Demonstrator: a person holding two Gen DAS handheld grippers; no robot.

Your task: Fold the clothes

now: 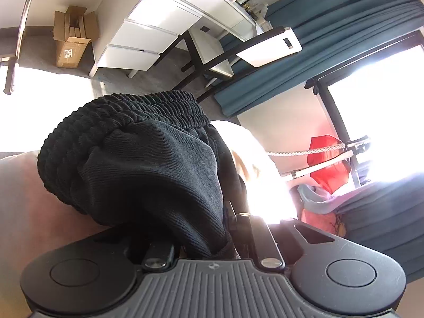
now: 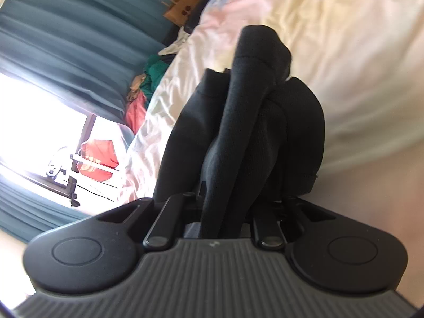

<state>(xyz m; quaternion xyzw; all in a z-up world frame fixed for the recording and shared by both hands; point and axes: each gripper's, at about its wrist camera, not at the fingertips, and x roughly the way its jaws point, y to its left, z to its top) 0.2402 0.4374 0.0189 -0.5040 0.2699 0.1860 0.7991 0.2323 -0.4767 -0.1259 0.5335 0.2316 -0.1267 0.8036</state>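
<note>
Both grippers clutch a black garment (image 1: 148, 159) above a bed (image 2: 331, 39) in a sunlit bedroom. The left gripper (image 1: 233, 228) has its jaws pressed together on a bunch of the finely ribbed knit just below a thick, gathered elastic waistband (image 1: 127, 111), which bulges up in a puckered roll and hides most of the fingers. The right gripper (image 2: 225, 212) pinches another part of the same dark cloth (image 2: 251, 122): smooth, matte folds rise from between its jaws in long rounded tubes and end in a soft hump (the fingertips themselves are buried in fabric). Under the garment lies a crumpled sheet (image 2: 291, 13), pale cream and pink, slightly blurred in the right wrist view.

In the left wrist view a white drawer unit (image 1: 140, 37) with flat, glossy fronts stands near an open cardboard box (image 1: 71, 37). Teal curtains (image 1: 331, 26) hang in heavy pleats beside a glaring window (image 1: 384, 119), where a red cloth (image 1: 328, 164) is draped over a rack. A brown paper bag (image 2: 180, 8) with handles sits past the bed's far edge, near a heap of green and pink clothes (image 2: 143, 92).
</note>
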